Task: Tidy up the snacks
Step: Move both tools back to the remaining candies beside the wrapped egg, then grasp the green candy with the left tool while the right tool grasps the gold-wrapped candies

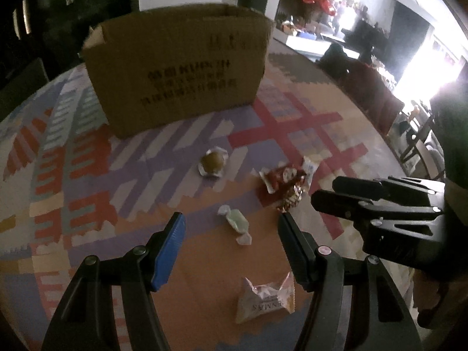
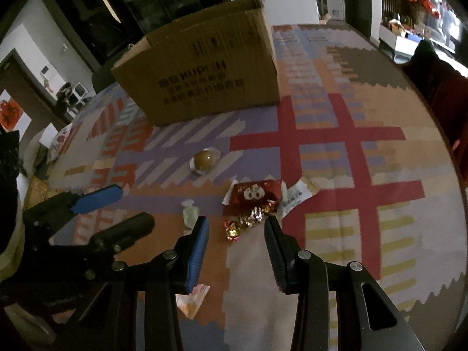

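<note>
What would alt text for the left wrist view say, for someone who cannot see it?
An open left claw hangs over a patterned tablecloth, with a pale green wrapped candy lying between its tips. Beyond lie a red packet, a round brown snack and a cardboard box; the right claw enters from the right.

A round bench carries everything, covered by a patterned cloth of red crosses, lilac stripes, orange and tan patches. Toward its far side stands an open cardboard box with dark print on the near wall. Nearer, well apart from the box, lies a round brown sweet in a clear wrapper. Beside it to the right sits a red packet with a white wrapper at its edge and foil candies in front. A pale green candy lies nearer still, and a pink-white packet nearest.
</note>
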